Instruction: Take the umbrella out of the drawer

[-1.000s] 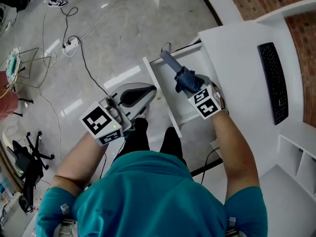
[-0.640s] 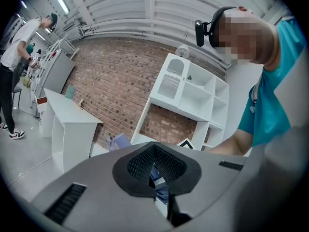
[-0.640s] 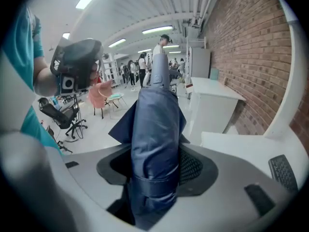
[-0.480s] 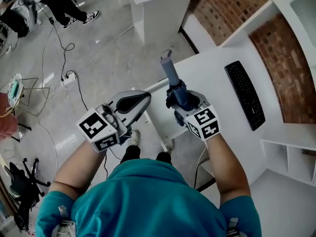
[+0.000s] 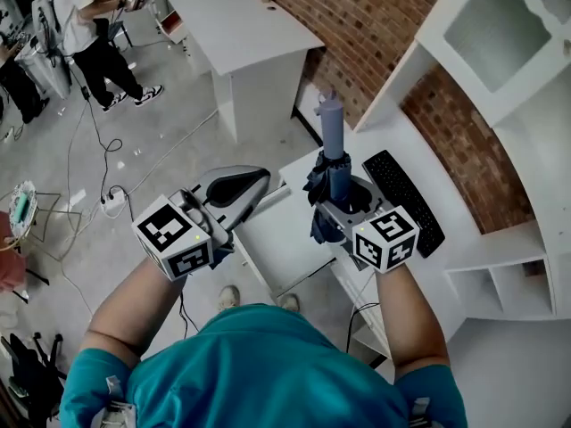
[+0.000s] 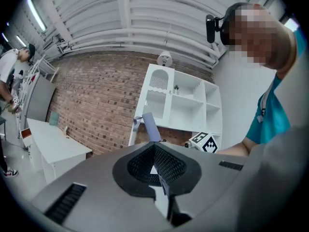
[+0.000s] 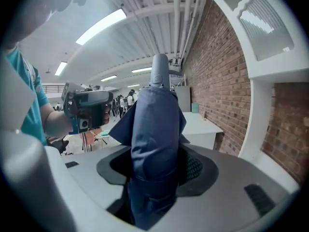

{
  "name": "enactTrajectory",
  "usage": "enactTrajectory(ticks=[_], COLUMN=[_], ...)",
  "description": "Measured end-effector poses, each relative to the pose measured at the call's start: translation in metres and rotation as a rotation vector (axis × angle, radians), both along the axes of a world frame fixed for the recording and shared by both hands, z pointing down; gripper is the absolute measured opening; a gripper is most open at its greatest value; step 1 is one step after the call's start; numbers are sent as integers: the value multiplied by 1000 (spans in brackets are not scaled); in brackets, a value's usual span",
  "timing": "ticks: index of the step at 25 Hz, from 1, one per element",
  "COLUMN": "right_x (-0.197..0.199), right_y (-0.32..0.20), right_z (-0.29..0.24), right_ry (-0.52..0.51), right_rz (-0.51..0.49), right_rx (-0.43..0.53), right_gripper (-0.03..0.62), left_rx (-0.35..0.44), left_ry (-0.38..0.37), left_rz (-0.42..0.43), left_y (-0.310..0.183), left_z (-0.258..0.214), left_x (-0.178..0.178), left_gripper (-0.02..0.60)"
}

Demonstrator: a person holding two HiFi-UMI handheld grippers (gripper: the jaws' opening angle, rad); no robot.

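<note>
My right gripper is shut on a folded dark blue umbrella, whose grey handle points up and away from me. In the right gripper view the umbrella fills the space between the jaws, and loose fabric flares out to the left. The white drawer stands open below, between the two grippers. Left of the umbrella, my left gripper is raised, its jaws closed together with nothing between them. Past those closed jaws, the left gripper view shows the umbrella's handle.
A black keyboard lies on the white desk to the right. White shelves and a brick wall stand behind it. A separate white table is further off. Cables lie on the floor at left, near a standing person.
Both grippers have risen. The umbrella has come up out of the drawer in the right gripper and now stands higher, above the desk. The head view has tilted up toward the wall.
</note>
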State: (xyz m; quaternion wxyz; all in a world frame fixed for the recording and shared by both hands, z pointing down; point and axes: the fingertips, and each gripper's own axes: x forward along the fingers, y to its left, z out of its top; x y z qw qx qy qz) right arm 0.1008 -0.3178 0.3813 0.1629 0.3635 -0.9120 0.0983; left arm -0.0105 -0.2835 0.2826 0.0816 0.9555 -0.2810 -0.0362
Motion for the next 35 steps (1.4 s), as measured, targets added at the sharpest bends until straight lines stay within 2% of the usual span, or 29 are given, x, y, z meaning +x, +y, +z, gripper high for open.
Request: enactTrajectory(ticks=[9, 16, 24, 35], right_x=[47, 64, 79, 76], right_y=[-5, -2, 7, 18], right_z=[-109, -165, -199, -210], right_ry=[-99, -146, -171, -186], right_rz=[53, 79, 91, 92], right_rx=[112, 210, 284, 311], right_gripper=[250, 250, 250, 250], left_rx=[79, 144, 187, 202], left_ry=[12, 3, -5, -22], left_rz=[30, 37, 61, 71], left_y=[-12, -11, -4, 5], left_z=[-80, -119, -144, -151], left_x=[40, 48, 58, 59], left_gripper=[6, 6, 6, 6])
